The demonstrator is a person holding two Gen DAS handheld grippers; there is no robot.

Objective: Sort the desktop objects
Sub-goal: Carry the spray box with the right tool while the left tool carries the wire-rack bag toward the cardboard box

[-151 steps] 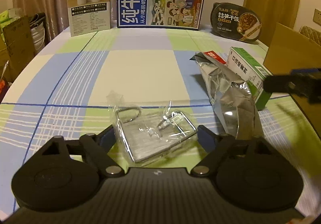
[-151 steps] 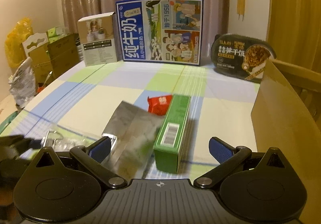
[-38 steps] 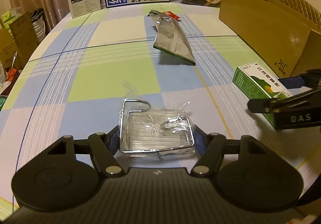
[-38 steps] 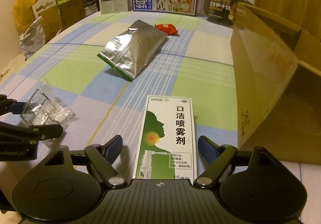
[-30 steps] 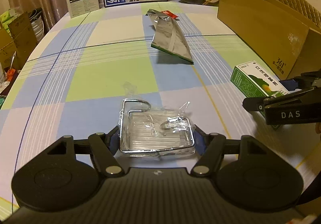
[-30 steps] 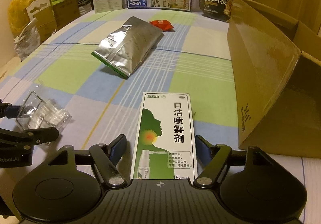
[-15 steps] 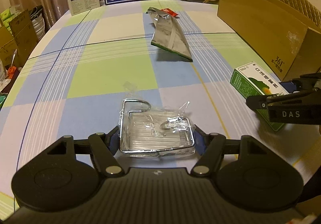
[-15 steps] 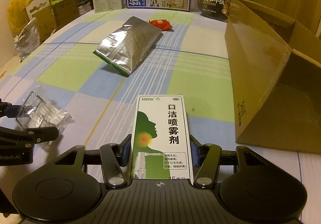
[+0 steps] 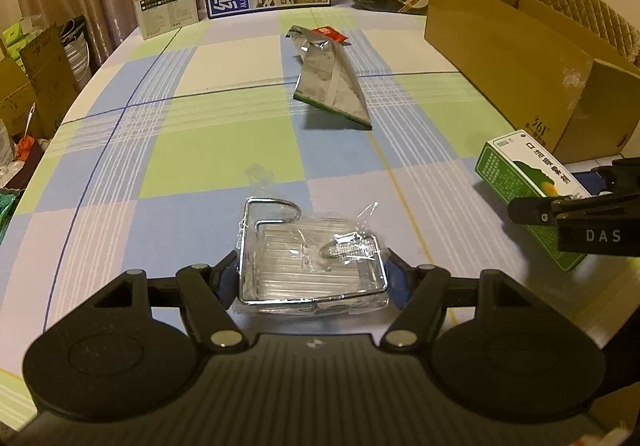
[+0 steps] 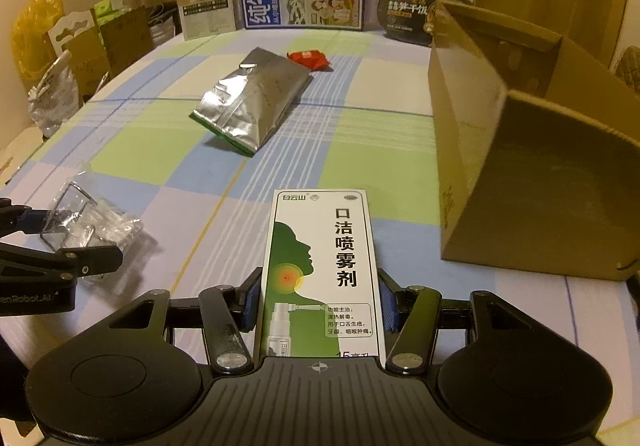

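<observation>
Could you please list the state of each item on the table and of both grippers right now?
left gripper: closed on the wire rack.
wire rack: in clear plastic wrap, gripped.
right gripper: jaws have just been closing, now clamped on the spray box.
spray box: sealed, label up, gripped.
foil pouch: lying flat, crumpled.
red packet: lying beside the pouch.
cardboard box: open, on its side.
</observation>
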